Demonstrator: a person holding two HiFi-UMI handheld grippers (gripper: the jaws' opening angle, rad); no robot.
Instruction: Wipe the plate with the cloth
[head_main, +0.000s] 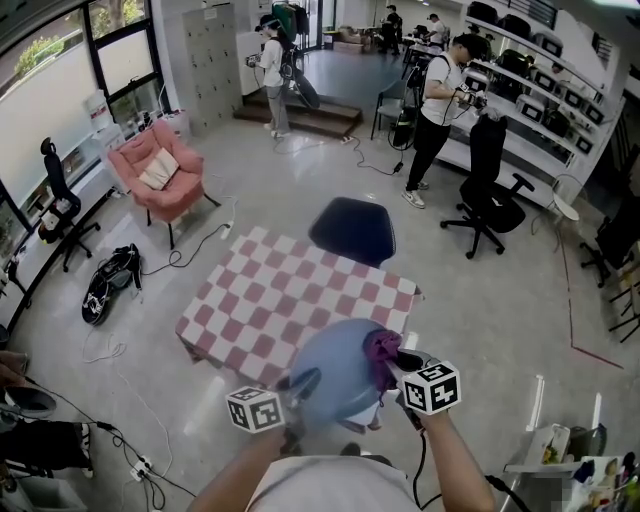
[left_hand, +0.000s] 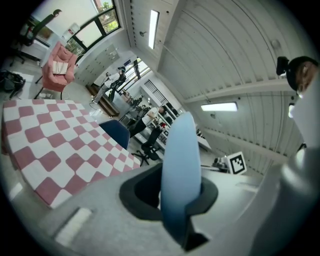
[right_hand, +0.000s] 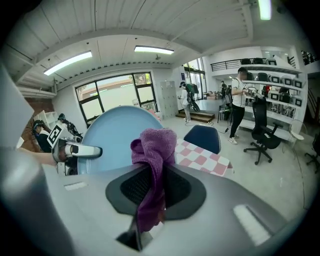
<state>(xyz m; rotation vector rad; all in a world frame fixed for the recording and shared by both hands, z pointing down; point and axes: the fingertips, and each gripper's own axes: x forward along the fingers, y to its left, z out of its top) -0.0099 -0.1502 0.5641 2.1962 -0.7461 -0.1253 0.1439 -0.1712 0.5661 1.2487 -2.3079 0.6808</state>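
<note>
A light blue plate (head_main: 335, 375) hangs in the air over the near edge of the checkered table (head_main: 280, 300), gripped at its rim by my left gripper (head_main: 300, 385). It stands edge-on (left_hand: 181, 165) between the shut jaws in the left gripper view. My right gripper (head_main: 400, 362) is shut on a purple cloth (head_main: 381, 348), which rests against the plate's right side. In the right gripper view the bunched cloth (right_hand: 152, 150) sticks up from the jaws, in front of the plate's face (right_hand: 110, 137).
A red-and-white checkered cloth covers the table (left_hand: 55, 145). A dark blue chair (head_main: 352, 230) stands at its far side. A pink armchair (head_main: 160, 170) is at the left, cables run over the floor, and people work at the back near shelves (head_main: 540, 90).
</note>
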